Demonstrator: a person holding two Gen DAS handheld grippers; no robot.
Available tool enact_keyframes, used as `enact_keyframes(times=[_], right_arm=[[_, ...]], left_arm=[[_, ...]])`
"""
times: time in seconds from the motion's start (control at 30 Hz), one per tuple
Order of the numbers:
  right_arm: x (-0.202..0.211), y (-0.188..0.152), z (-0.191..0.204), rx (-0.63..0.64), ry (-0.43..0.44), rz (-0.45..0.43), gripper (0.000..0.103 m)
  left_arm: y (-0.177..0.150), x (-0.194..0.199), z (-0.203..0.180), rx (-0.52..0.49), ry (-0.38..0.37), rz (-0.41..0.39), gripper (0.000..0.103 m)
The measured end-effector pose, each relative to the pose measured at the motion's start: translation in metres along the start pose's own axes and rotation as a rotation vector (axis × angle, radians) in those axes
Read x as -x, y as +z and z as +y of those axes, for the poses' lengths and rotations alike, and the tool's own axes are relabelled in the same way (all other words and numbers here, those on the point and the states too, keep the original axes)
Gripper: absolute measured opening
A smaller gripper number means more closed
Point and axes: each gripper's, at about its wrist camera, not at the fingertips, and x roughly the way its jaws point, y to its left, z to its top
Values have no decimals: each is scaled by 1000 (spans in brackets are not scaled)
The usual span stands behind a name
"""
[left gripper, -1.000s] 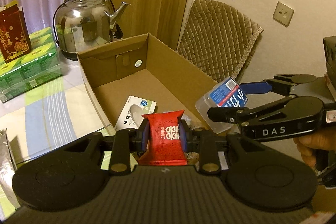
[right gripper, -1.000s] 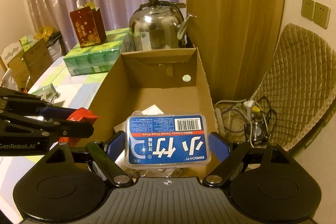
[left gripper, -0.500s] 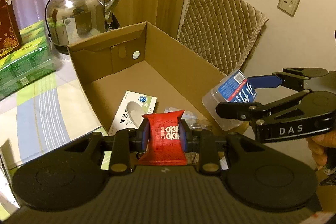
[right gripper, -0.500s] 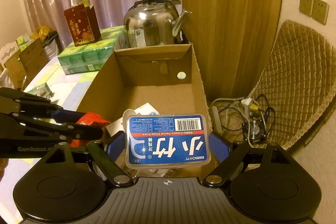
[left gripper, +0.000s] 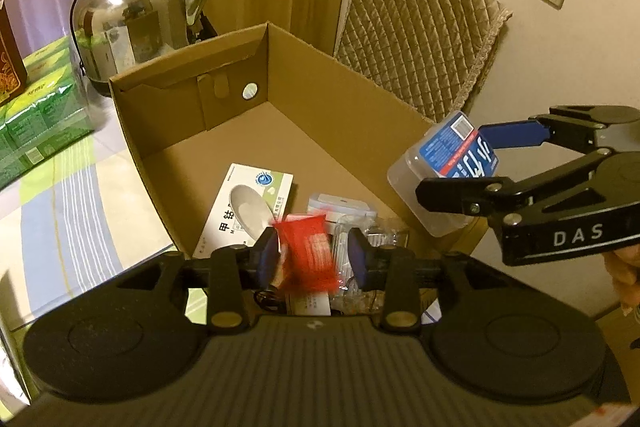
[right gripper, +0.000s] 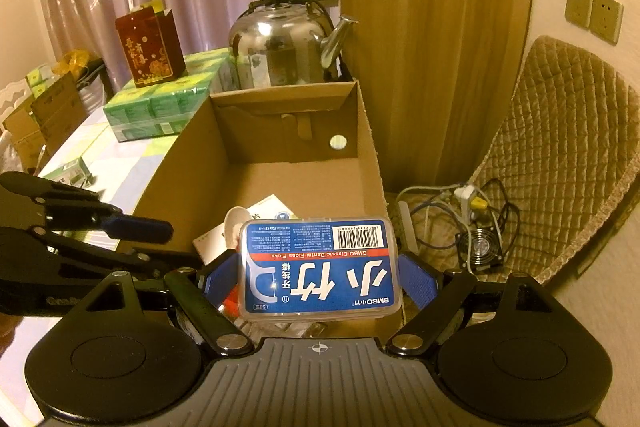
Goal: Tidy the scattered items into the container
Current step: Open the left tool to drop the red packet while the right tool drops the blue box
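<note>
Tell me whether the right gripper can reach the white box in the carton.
Probably not yet: the carton is open above the white box, but the right gripper holds the floss box.

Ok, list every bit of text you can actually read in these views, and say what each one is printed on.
"BMBO Classic Dental Floss Picks": floss box, upside down in the right gripper.
"DAS": right gripper body, left wrist view.
Red packet between the left gripper's fingers: blurred, unreadable.
White carton in the cardboard box: Chinese print, too small.
</note>
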Motion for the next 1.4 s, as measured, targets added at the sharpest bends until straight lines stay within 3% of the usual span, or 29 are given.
enact_keyframes(times=[0.5, 1.13, 1.3, 1.4], right_arm=[[-4, 4, 21, 40, 25, 5, 83], [-28, 3, 40, 65, 40, 47, 83], [-27, 2, 43, 67, 47, 47, 95], [-24, 2, 45, 75, 51, 45, 96]], left_arm=[[-7, 51, 23, 42, 63, -78, 34], [-29, 66, 34, 104, 69, -85, 38], [-32, 67, 35, 110, 69, -83, 38], [-34, 68, 35, 114, 69, -81, 38]])
